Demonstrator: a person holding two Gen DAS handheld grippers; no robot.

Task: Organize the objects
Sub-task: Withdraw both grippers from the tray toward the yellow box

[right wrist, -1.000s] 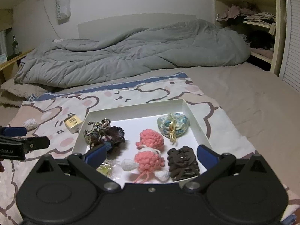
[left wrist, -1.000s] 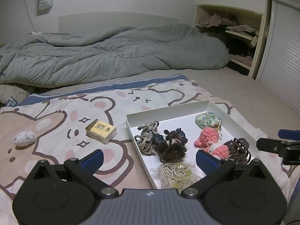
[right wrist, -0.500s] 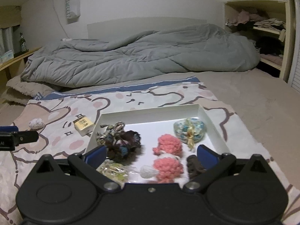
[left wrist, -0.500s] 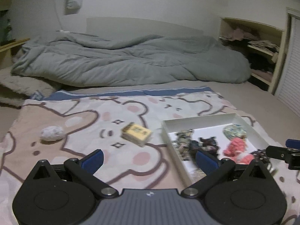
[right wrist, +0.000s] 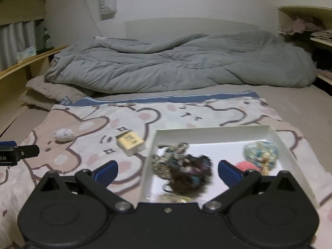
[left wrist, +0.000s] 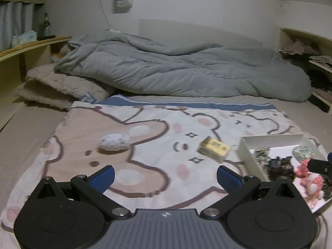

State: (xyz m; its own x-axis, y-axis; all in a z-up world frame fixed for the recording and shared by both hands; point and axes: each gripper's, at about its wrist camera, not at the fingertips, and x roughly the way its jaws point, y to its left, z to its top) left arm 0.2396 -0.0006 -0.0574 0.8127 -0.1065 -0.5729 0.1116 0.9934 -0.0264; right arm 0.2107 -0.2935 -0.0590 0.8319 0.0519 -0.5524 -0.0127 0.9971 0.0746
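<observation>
Nearest, the left gripper (left wrist: 165, 176) hangs over the bear-print blanket (left wrist: 145, 137) with its jaws wide and empty. To its right, the right gripper (right wrist: 167, 173) is likewise wide and empty above the near end of the white tray (right wrist: 207, 131), which holds dark hair ties (right wrist: 186, 172), a pink crochet piece (right wrist: 247, 166) and a floral pouch (right wrist: 259, 151). Left of the tray lies a small yellow box (left wrist: 214, 149), and further left a white speckled ball (left wrist: 113, 142). Beyond, a grey duvet (left wrist: 176, 70) is bunched across the bed.
</observation>
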